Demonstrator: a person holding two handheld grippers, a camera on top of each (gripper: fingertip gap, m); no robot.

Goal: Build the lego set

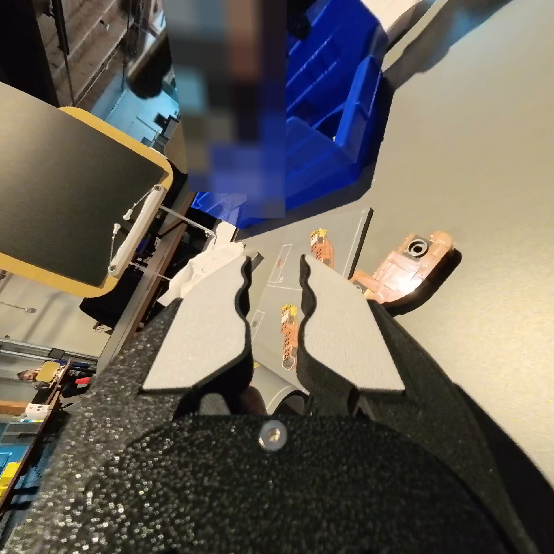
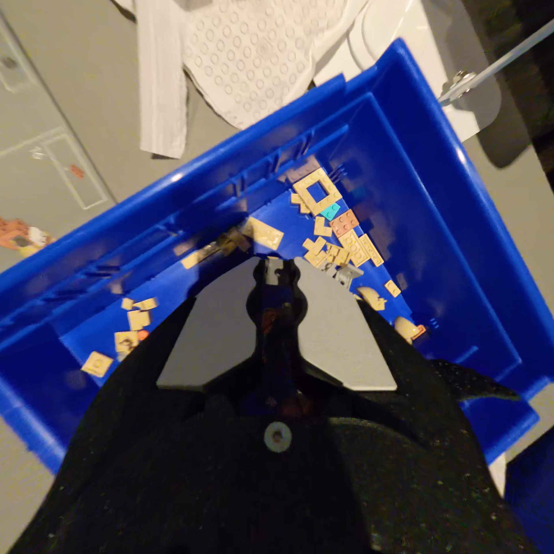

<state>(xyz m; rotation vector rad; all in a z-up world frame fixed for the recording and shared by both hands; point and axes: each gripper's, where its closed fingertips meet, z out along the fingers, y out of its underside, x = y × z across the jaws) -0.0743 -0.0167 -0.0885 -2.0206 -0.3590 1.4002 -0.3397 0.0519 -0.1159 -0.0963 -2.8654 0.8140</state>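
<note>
In the right wrist view my right gripper (image 2: 274,266) is down inside a blue bin (image 2: 419,156), shut on a small grey lego piece (image 2: 273,273) at its fingertips. Loose tan plates (image 2: 317,192), a teal piece (image 2: 329,211) and an orange-brown plate (image 2: 344,223) lie on the bin floor. In the left wrist view my left gripper (image 1: 275,260) is open and empty above the instruction booklet (image 1: 299,269). The part-built orange-brown model (image 1: 407,266) lies on the grey table just right of the booklet. It also shows in the right wrist view (image 2: 18,233).
Blue bins (image 1: 329,126) stand behind the booklet. A white paper bag with a stud pattern (image 2: 239,60) lies beyond the bin. The booklet (image 2: 45,150) lies to its left. A dark panel with a yellow edge (image 1: 75,195) hangs at the left. The left gripper's tips are roughly 30 cm from the right gripper's. Measured from the fingertips, the orange-brown plate (image 2: 344,223) is 9 cm or so from the right gripper and 35 cm from the left.
</note>
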